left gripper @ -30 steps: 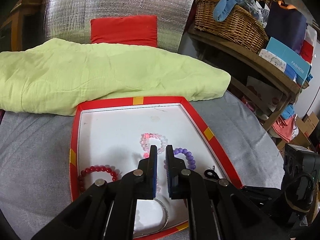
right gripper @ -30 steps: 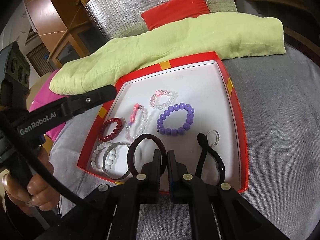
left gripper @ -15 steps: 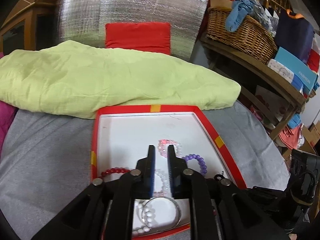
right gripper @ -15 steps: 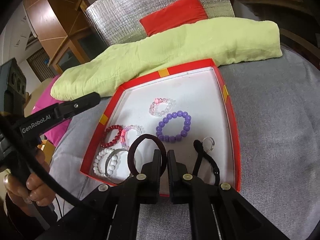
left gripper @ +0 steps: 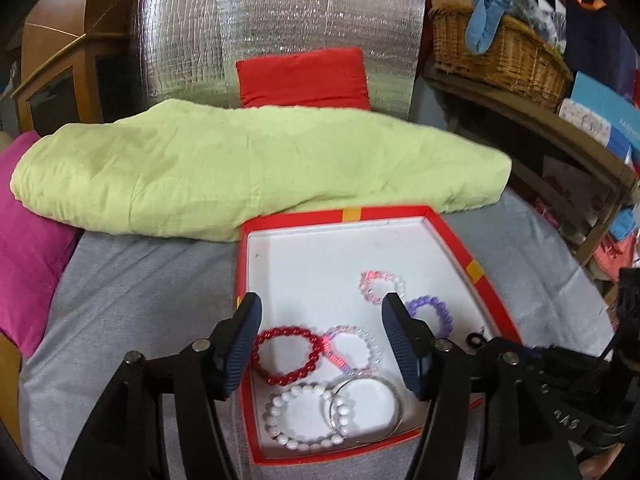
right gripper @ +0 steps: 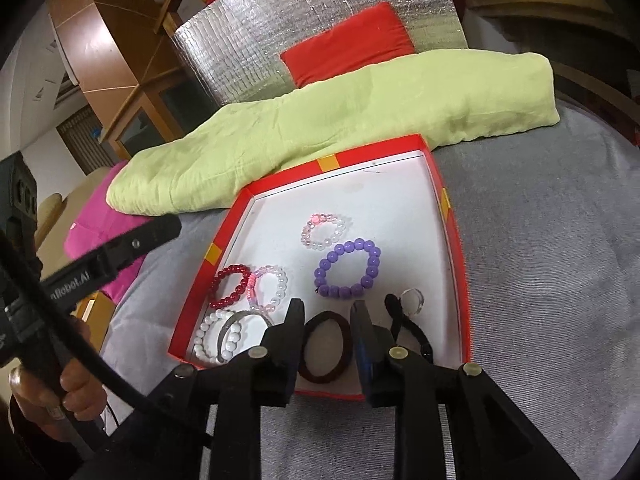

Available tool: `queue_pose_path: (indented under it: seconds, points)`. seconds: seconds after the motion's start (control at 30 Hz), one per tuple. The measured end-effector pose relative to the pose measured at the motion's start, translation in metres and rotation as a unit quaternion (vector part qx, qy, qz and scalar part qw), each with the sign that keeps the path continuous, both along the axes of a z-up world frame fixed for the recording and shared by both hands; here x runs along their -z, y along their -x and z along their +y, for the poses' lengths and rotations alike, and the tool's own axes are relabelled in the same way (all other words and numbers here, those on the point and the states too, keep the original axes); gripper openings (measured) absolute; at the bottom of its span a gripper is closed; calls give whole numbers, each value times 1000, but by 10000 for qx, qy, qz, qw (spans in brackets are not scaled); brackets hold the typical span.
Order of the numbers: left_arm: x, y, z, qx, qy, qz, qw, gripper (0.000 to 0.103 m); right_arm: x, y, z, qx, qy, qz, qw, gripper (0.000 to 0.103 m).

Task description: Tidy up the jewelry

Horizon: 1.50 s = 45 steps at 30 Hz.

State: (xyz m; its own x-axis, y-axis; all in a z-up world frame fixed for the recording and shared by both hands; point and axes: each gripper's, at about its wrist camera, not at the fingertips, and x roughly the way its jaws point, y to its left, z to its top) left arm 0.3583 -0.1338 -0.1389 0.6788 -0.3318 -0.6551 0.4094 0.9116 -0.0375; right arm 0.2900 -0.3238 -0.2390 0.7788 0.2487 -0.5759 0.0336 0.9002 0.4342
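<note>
A red tray (left gripper: 400,212) with a white floor lies on grey cloth. In it lie a red bead bracelet (left gripper: 286,354), a pink-and-clear one (left gripper: 354,344), a pale pink one (left gripper: 382,286), a purple one (left gripper: 430,314), a white pearl one (left gripper: 306,418) and a silver bangle (left gripper: 366,406). My left gripper (left gripper: 320,312) hovers over the tray's near left, jaws opening wide, gripping nothing. My right gripper (right gripper: 328,310) is over the tray's (right gripper: 400,146) near edge, jaws opening. The maroon hair tie (right gripper: 326,346) lies loose between them. Beside it are a black hair tie (right gripper: 408,328) and a clear ring (right gripper: 414,300).
A folded pale green blanket (left gripper: 248,168) lies just behind the tray, with a red cushion (left gripper: 304,78) and a silver foil panel (left gripper: 280,32) beyond. A wicker basket (left gripper: 500,52) sits on a wooden shelf at right. A pink cushion (left gripper: 28,264) is at left.
The left gripper let go of the pink-and-clear bracelet, drew back and spread wide. The right jaws parted, and the maroon hair tie that stood up from them now lies flat in the tray.
</note>
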Motion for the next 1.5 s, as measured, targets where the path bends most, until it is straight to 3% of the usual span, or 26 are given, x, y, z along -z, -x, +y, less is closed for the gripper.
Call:
queue_pose_path:
  seconds: [0.23, 0.3, 0.43, 0.47, 0.63, 0.97, 1.2, 1.4, 1.5]
  points:
    - [3, -1, 2, -370, -330, 85, 9987, 75, -6, 4, -3, 64, 169, 36, 9998, 27]
    - [0, 2, 2, -475, -452, 12, 9978, 79, -7, 7, -7, 101, 147, 55, 9998, 32]
    - [-5, 7, 2, -560, -674, -70, 9961, 81, -13, 14, -16, 297, 208, 14, 9993, 57]
    - [-6, 9, 2, -565, -702, -61, 9959, 81, -15, 15, -17, 327, 208, -6, 9992, 58]
    - [-11, 19, 5, -740, -834, -14, 9938, 81, -24, 22, -26, 430, 242, -21, 9988, 60]
    - [-26, 63, -7, -628, -1209, -415, 9898, 81, -42, 39, -17, 374, 548, -84, 9978, 63]
    - [-39, 87, 8, -837, -995, -505, 9902, 81, -55, 57, -10, 347, 711, -225, 9966, 66]
    - [-44, 106, 22, -1069, -1071, -694, 9860, 81, -65, 70, -1, 308, 842, -296, 9955, 67]
    - [-45, 117, 29, -1159, -1105, -759, 9842, 81, -69, 77, 5, 341, 1003, -378, 9937, 76]
